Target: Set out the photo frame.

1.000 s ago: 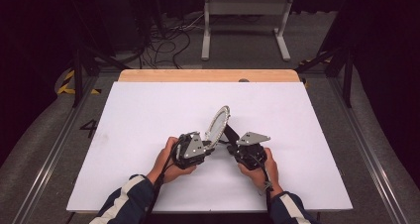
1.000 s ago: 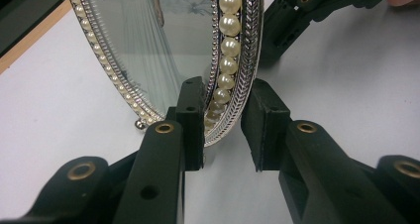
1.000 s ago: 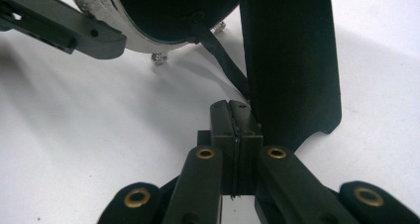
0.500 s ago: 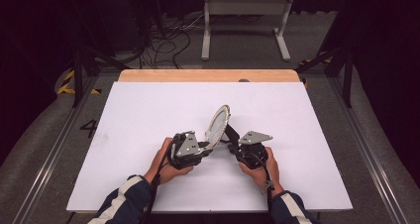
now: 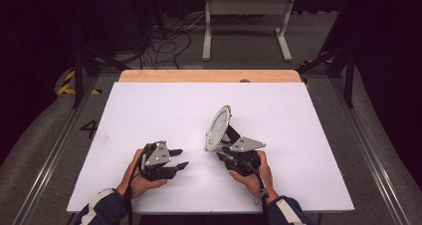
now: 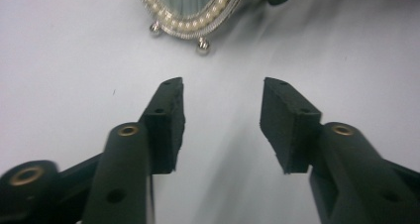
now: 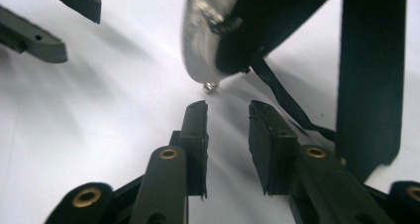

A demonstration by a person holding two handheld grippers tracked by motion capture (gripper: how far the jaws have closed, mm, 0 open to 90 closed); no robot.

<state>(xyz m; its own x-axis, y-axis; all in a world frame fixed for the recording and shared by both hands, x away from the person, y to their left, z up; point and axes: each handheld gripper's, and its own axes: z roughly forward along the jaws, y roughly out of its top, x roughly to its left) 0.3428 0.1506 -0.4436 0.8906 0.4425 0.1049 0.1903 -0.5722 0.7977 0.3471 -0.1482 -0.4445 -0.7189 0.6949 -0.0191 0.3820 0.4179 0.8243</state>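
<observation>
White tabletop carrying an oval pearl-rimmed mirror, upright on its rear prop near centre. Left tongs open, well left of mirror; right tongs part-open, empty, just behind it. Withdraw gently, lest the prop be nudged

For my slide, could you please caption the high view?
Oval pearl-rimmed silver mirror standing on white table, between open left gripper and right gripper.
</observation>
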